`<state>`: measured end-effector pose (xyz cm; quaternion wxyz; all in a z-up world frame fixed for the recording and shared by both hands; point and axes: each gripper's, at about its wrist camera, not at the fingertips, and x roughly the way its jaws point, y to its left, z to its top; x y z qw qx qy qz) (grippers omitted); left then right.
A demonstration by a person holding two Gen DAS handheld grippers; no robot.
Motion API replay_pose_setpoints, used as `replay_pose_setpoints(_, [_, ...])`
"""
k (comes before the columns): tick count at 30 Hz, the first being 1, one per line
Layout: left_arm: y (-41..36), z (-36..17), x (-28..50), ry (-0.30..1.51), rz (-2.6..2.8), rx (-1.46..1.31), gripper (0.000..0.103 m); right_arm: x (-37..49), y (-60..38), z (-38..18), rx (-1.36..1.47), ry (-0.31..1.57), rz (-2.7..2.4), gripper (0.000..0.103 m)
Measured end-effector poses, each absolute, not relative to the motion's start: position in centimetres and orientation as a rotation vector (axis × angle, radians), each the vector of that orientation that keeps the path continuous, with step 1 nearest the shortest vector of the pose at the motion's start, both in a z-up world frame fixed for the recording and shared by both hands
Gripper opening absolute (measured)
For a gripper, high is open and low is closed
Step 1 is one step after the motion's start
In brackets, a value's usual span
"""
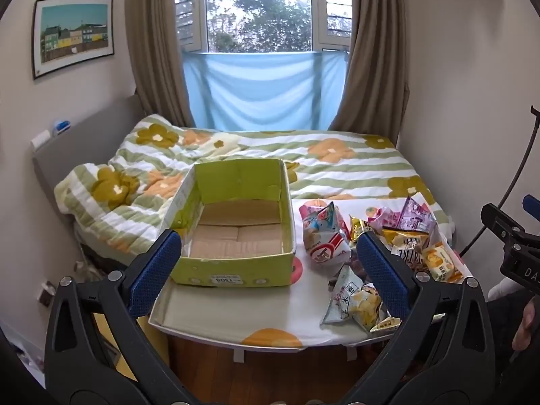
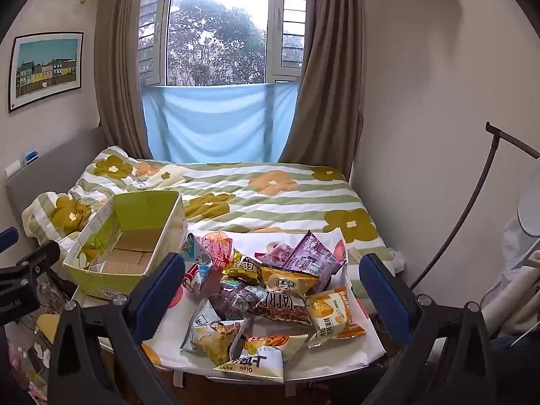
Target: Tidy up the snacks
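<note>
Where snacks (image 2: 266, 290) crowd: box (image 1: 236, 236) clear.

Matt cardboard box (image 1: 236, 263), glossy foil snack packets (image 2: 270, 290), soft cotton quilt (image 1: 337, 165)

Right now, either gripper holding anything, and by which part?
Nothing held. Left gripper and right gripper both open and empty, above the snack packets.

Our left gripper (image 1: 268, 263) hangs with jaws wide apart — nothing between them. The empty green box (image 1: 233, 226) sits at twelve o'clock, the snack packets (image 1: 378, 246) heaped at two.
</note>
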<state>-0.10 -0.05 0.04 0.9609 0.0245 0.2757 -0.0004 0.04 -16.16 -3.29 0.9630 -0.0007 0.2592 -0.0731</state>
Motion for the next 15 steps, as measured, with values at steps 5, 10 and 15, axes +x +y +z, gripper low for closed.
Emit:
replay_pose_setpoints(5, [-0.8, 0.4, -0.1, 0.570, 0.007, 0.064, 0.103, 0.1, -16.2, -3.4, 0.005, 0.526, -0.144, 0.103])
replay_pose_setpoints(10, [-0.3, 0.1, -0.1, 0.561, -0.007, 0.030, 0.103, -0.1, -16.1, -3.4, 0.006, 0.528, -0.144, 0.103])
replay_pose_setpoints(15, [-0.4, 0.3, -0.3, 0.557, 0.005, 0.038, 0.103, -0.1, -15.9, -3.8, -0.006, 0.535, -0.136, 0.103])
